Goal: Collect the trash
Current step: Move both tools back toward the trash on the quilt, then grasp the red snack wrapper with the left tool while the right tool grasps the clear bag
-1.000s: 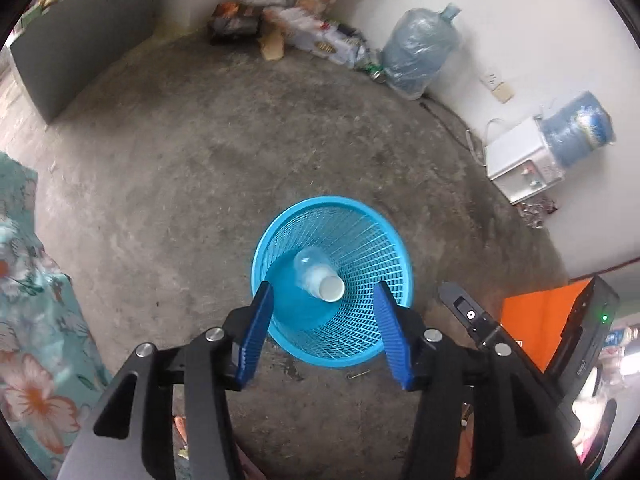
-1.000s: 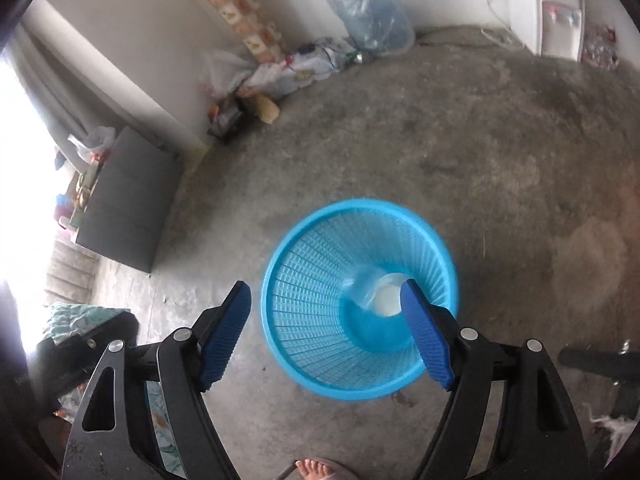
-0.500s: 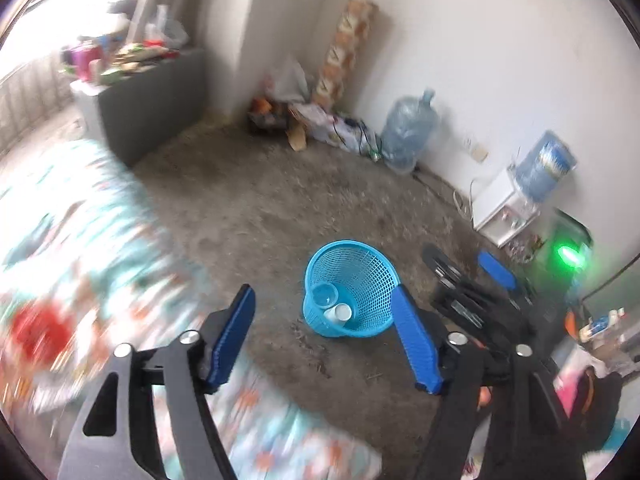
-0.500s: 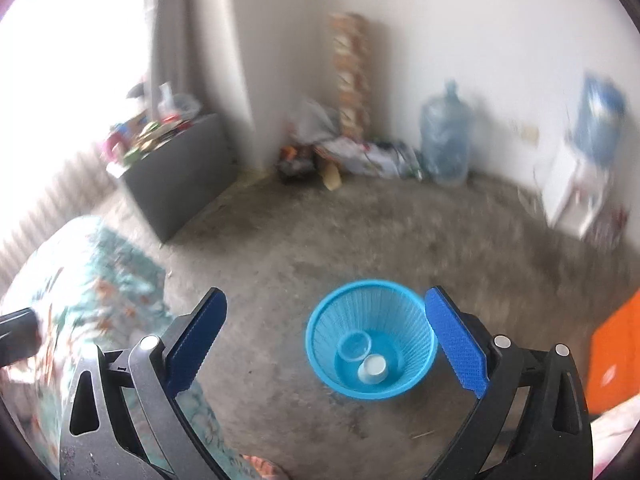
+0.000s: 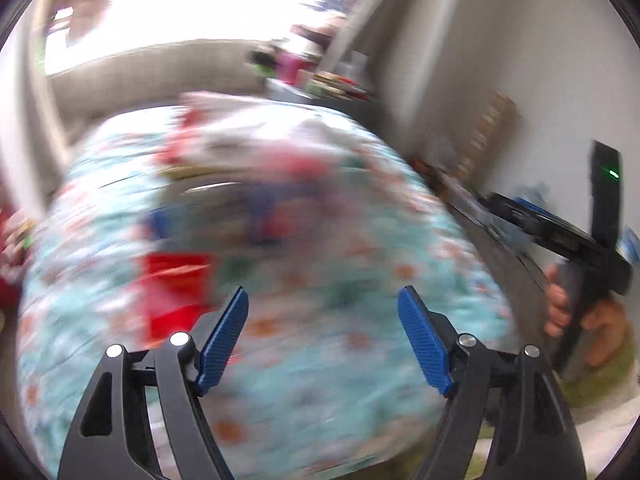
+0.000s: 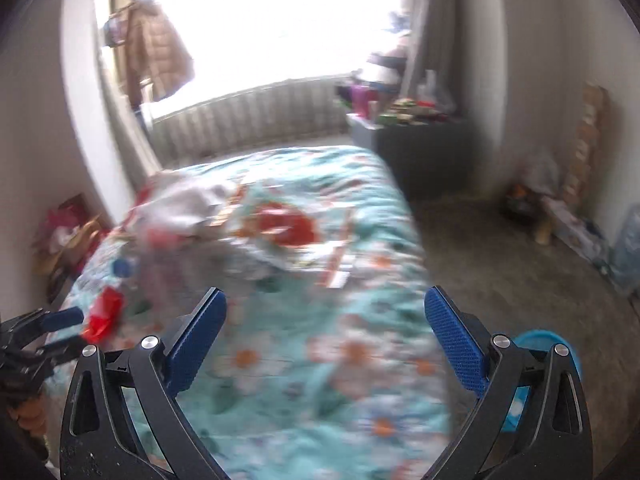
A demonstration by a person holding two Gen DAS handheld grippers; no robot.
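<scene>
Floral bedspread (image 6: 320,360) strewn with wrappers (image 6: 102,314)

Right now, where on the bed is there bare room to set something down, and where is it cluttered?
The floral bedspread looks bare between the right gripper and the bed's floor-side edge. Toward the window it is crowded: a white bundle, wrappers and a red scrap beside the left gripper. Blur hides small litter.

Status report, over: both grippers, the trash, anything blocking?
Left gripper open, empty. Right gripper open, empty. Red wrapper on floral bed, blurred; blue basket lower right. Nothing blocking.
</scene>
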